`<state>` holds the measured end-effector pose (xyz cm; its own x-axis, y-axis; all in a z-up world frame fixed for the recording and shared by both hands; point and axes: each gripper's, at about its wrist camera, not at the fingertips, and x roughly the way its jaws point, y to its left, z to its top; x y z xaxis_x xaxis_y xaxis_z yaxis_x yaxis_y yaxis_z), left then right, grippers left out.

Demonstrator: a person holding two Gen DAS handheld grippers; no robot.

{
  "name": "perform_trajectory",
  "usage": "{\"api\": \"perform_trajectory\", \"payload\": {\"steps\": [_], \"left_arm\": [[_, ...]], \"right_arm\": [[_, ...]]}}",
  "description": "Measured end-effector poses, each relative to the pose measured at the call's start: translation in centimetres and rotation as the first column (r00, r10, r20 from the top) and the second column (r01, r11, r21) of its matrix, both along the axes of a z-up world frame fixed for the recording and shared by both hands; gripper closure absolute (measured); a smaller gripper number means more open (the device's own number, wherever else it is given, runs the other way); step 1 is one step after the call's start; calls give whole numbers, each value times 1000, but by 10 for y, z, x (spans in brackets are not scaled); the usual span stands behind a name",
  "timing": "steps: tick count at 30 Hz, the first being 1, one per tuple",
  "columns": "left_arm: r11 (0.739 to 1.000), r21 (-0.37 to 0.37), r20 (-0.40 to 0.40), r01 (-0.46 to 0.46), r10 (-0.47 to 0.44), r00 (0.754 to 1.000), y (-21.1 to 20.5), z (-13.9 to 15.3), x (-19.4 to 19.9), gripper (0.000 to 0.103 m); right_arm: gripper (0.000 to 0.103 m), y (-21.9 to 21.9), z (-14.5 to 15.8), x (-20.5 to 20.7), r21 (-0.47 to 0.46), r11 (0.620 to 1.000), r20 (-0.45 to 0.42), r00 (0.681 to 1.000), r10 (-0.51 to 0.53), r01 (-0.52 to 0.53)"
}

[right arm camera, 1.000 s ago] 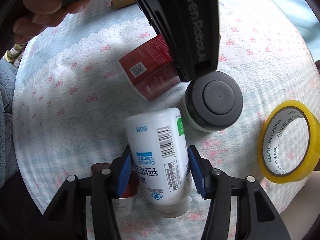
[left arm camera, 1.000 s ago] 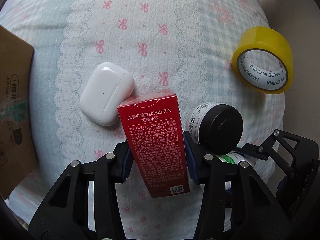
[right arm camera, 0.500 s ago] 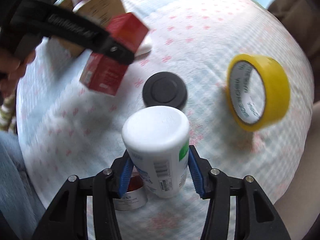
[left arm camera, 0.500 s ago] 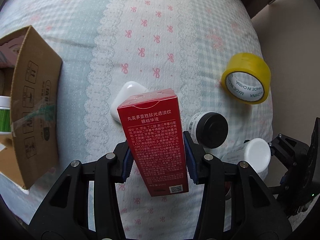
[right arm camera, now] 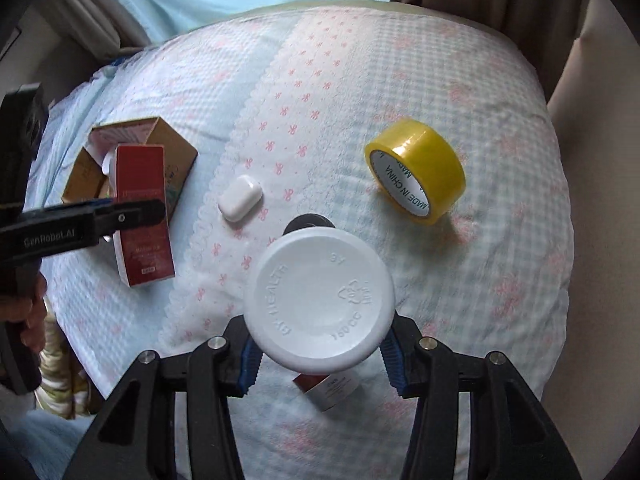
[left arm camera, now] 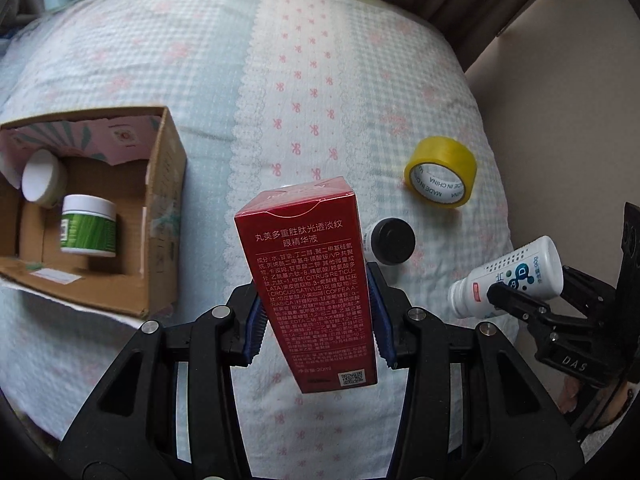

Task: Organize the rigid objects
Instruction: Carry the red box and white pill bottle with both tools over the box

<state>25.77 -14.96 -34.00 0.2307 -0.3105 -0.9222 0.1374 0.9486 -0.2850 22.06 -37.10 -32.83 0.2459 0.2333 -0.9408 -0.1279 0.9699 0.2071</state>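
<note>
Both loads are now clear of the bedspread; a second ago each gripper was low over the pink-bowed quilt (left arm camera: 320, 80) with its item near the cloth.

Left gripper (left arm camera: 316, 316): blue pads clamped tight on the tall red carton with white print (left arm camera: 308, 280), held upright at frame centre.

Right gripper (right arm camera: 320, 352): pads pressed on the white plastic supplement bottle (right arm camera: 320, 300), which has rolled so its base now faces the lens.

Open brown cardboard box (left arm camera: 164, 216), left of the left-wrist frame, has come fully into view. Inside it sit a green-labelled white-lidded jar (left arm camera: 89, 226) and a second white-lidded jar (left arm camera: 42, 180).

Left on the quilt:
- yellow tape roll (left arm camera: 440, 172), right
- black-lidded jar (left arm camera: 390, 240), centre
- white earbud case (right arm camera: 240, 198)
- small red-and-white item (right arm camera: 326, 390), partly hidden under the bottle

Judgement: lift done, carry to the box comes next, carton nearer to it.
</note>
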Motion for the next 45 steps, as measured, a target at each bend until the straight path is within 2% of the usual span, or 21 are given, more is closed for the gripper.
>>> {"api": "perform_trajectory", "payload": {"steps": [6,10,14,20,25,31,38,45], "left_arm": [[1000,-3,97,-18,18,995,40,68,-25,62],[999,10,136,-45,43,990,78,102,-35,62],[997,22,165,-74,69,984,120,124,-41,62],[995,19,183,-100,95,978,187,140,-40,62],[996,25,190,-80,74,979,240,140,-28,62],[999,53,167,13,-22,986,296,128,3,62],[991,84,107,107,-115,988,347,89,40,62],[982,105,24,156,-159,987,368,38,70,62]], "right_arm": [[57,28,61,-10,23,999,43,999,-27,26],[57,52,88,-9,97,995,56,998,-32,26],[57,82,108,-10,155,988,60,998,-15,6],[57,141,127,-8,188,982,60,998,0,-11],[56,196,133,-1,243,970,37,998,-41,31],[56,267,126,20,254,962,-5,995,-103,101],[57,330,88,44,256,945,-84,979,-188,203],[57,366,31,68,273,915,-207,947,-247,298]]}}
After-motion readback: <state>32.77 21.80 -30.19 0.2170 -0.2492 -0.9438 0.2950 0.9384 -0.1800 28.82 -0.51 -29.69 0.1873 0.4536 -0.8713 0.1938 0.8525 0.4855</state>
